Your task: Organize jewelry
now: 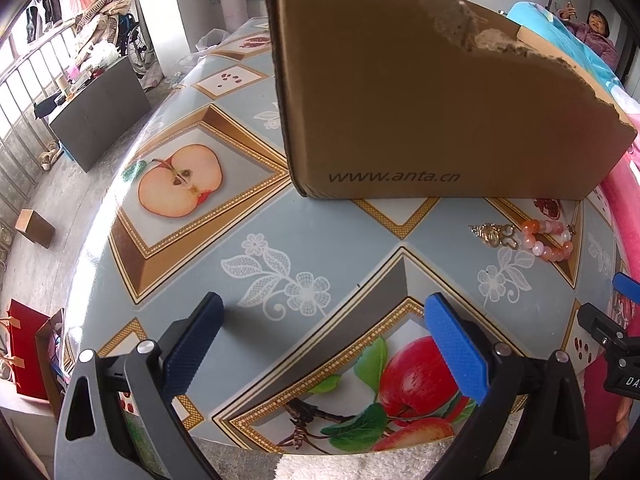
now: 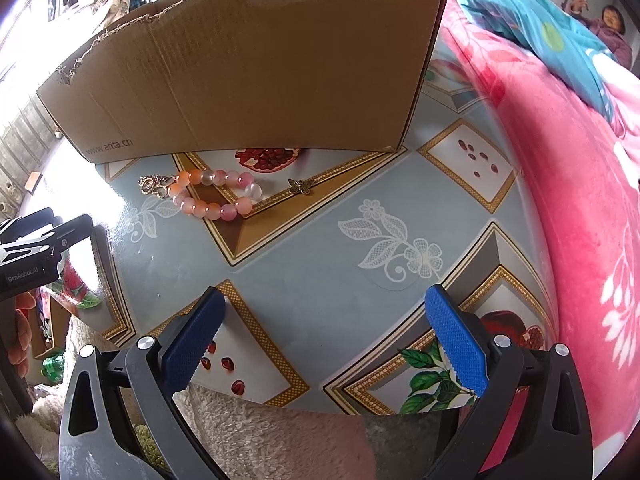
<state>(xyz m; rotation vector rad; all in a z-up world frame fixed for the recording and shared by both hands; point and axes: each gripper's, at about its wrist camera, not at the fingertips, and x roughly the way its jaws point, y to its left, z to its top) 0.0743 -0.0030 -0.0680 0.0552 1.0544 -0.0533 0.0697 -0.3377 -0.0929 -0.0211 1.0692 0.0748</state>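
A pink and orange bead bracelet lies on the patterned table in front of a brown cardboard box. A gold charm lies at its left end and a small bronze butterfly pendant to its right. In the left wrist view the bracelet and gold charm lie at the right, below the box. My left gripper is open and empty, well short of the box. My right gripper is open and empty, well short of the bracelet.
The table has a fruit-print cover. A pink floral blanket runs along its right side. A fluffy white cloth lies at the near edge. A dark cabinet and a red bag stand on the floor at left.
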